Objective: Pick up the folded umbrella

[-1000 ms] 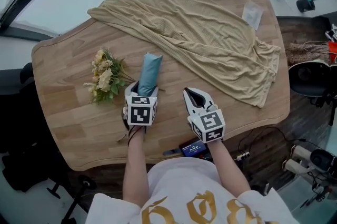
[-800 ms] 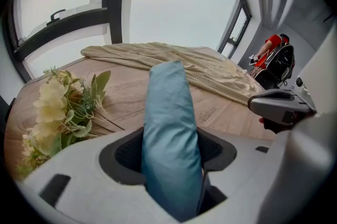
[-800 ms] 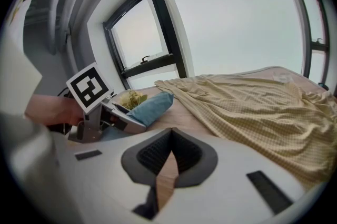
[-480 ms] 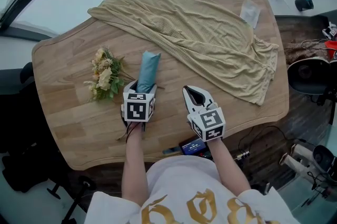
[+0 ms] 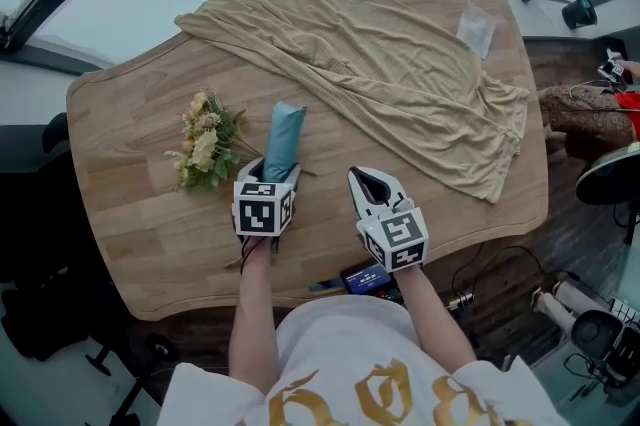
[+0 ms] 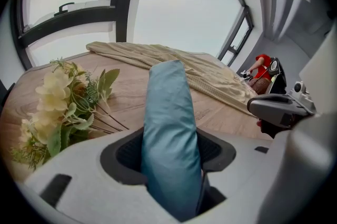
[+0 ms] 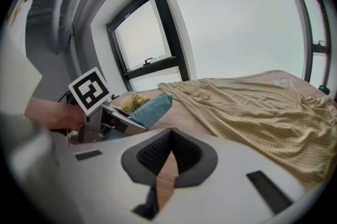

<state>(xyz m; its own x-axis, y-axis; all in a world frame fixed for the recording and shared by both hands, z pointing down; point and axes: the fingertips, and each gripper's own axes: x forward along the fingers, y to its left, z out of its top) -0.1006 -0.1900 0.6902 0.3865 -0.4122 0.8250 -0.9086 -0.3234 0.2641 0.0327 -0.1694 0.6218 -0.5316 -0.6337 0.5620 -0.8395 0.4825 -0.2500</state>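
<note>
The folded umbrella (image 5: 285, 136), a teal sleeve-shaped bundle, lies on the wooden table (image 5: 130, 214) pointing away from me. My left gripper (image 5: 271, 170) straddles its near end. In the left gripper view the umbrella (image 6: 168, 128) fills the gap between the dark pads, which touch it on both sides; the jaws have just been closing on it. My right gripper (image 5: 372, 182) rests a hand's width to the right, jaws shut with nothing in them (image 7: 169, 157). From the right gripper view the umbrella (image 7: 150, 110) sticks out of the left gripper.
A bunch of pale artificial flowers (image 5: 205, 142) lies just left of the umbrella. A large beige cloth (image 5: 390, 64) drapes across the far and right table. A small clear packet (image 5: 478, 26) sits at the far right corner. A dark blue item (image 5: 362, 279) lies by the near edge.
The left gripper has rolled slightly over the umbrella's near end. The right gripper and the umbrella stay where they were.
</note>
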